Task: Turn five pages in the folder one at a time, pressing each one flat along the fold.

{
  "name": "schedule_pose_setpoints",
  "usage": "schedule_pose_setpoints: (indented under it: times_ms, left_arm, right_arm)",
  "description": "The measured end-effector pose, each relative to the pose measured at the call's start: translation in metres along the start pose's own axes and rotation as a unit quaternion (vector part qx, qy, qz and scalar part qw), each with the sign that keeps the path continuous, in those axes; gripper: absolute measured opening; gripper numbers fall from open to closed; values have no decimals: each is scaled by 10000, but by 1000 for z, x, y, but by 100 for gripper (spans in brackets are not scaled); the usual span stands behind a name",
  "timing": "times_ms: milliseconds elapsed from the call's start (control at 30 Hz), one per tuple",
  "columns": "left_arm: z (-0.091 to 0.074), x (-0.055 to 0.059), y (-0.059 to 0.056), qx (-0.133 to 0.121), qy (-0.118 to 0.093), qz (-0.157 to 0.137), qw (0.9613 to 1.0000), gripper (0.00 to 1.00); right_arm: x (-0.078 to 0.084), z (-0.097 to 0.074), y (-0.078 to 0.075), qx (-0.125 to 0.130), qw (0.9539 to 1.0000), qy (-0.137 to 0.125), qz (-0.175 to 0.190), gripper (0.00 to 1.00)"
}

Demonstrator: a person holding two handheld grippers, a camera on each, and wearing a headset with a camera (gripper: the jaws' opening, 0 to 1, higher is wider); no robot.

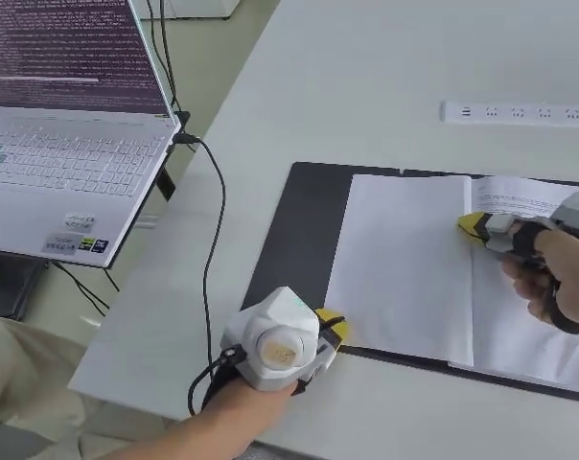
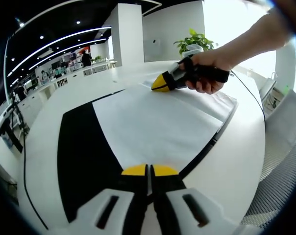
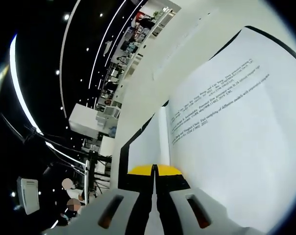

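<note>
Left gripper [image 1: 330, 328]: jaws closed, resting on the folder [image 1: 299, 230] at its near edge, likely steadying it.
Right gripper [image 1: 472, 225]: jaws closed, tip at the folder's fold [image 1: 468, 287], pressing the page [image 1: 405, 259] flat.

The open black folder of white paper pages [image 1: 304, 230] lies right of centre on the white workbench [image 1: 366, 77]. The open silver laptop [image 1: 69, 153] sits upper left. The white plastic power strip [image 1: 518, 113] lies upper right, behind the folder. The left gripper [image 1: 333, 332] is at the folder's lower-left corner, the right gripper [image 1: 470, 226] on its fold at right.
</note>
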State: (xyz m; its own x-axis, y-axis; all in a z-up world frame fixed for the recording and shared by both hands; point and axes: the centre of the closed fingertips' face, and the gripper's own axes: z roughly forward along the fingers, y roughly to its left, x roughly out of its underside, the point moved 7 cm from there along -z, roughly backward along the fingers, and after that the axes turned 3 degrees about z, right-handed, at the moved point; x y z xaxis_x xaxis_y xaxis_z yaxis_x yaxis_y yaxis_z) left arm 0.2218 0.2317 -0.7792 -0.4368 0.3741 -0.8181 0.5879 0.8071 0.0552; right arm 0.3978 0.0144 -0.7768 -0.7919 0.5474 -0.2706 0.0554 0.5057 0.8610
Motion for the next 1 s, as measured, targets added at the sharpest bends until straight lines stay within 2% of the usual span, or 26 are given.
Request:
schedule_pose_setpoints:
  times_ms: [100, 500, 833, 1000]
  left_arm:
    - [-1, 0, 0, -6, -11, -12, 10000, 1]
    - [-2, 0, 0, -48, -37, 1, 10000, 0]
    - [-2, -1, -1, -59, -47, 20, 10000, 0]
    - [-1, 0, 0, -91, -71, 11, 9999, 0]
  right_arm:
    - [-2, 3, 2, -41, 9999, -79, 140, 0]
    - [-12, 16, 4, -62, 9991, -236, 333, 0]
    - [-29, 32, 6, 12, 9989, -322, 346, 0]
    - [-40, 38, 5, 58, 9981, -457, 399, 0]
